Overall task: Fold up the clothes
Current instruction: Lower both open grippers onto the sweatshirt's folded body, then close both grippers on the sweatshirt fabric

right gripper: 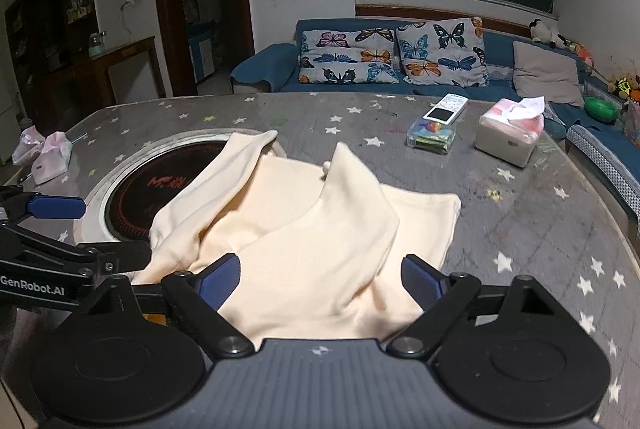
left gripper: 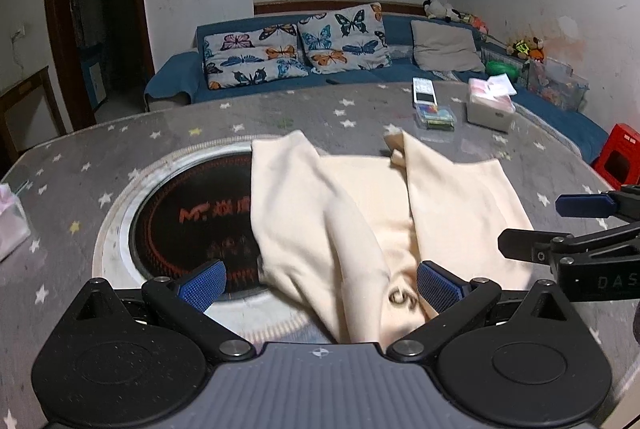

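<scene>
Two grippers, the left gripper (left gripper: 320, 283) and right gripper (right gripper: 320, 279), hover with jaws apart over the near edge of the cream garment (left gripper: 360, 213), which lies partly on the induction hob (left gripper: 192, 221). Its loosely folded sleeves may slip open if tugged unevenly. The star-patterned table (left gripper: 120, 157) fronts a blue sofa (left gripper: 360, 73).

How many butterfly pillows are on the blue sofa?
2, side by side against the sofa backrest: left butterfly pillow, right butterfly pillow. A plain grey cushion sits farther right. None seems hidden.
</scene>
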`<state>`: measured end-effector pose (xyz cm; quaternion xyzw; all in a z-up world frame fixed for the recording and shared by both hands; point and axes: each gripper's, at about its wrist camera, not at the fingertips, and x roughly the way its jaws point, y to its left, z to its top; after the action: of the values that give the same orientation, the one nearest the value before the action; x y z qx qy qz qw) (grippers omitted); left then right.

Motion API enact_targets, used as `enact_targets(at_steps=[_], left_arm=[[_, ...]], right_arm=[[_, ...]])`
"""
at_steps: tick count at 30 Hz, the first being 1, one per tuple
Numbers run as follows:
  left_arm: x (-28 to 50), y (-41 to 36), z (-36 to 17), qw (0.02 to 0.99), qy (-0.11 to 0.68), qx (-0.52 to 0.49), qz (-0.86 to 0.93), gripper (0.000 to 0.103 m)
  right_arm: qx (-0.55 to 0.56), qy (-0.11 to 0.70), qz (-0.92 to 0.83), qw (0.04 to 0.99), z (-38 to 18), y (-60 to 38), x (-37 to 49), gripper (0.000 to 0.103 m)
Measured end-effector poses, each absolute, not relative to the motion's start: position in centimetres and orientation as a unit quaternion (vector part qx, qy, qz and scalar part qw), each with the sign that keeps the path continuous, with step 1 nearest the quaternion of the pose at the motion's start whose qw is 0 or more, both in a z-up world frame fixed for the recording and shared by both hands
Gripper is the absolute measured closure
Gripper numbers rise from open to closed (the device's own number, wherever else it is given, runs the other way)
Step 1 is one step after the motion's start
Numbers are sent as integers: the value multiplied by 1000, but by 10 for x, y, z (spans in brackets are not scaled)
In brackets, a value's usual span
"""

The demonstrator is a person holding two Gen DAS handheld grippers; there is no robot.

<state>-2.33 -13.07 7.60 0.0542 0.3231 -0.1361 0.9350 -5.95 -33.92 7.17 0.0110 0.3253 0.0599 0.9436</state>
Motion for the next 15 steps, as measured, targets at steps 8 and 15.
enact_targets(at_steps=[8, 15], left_arm=[[25, -139, 79, 936, 321, 62, -131, 12], [75, -146, 76, 933, 327, 60, -136, 24]], right_arm=[[14, 336, 65, 940, 71, -344, -12, 23], [13, 349, 60, 935, 65, -349, 33, 30]])
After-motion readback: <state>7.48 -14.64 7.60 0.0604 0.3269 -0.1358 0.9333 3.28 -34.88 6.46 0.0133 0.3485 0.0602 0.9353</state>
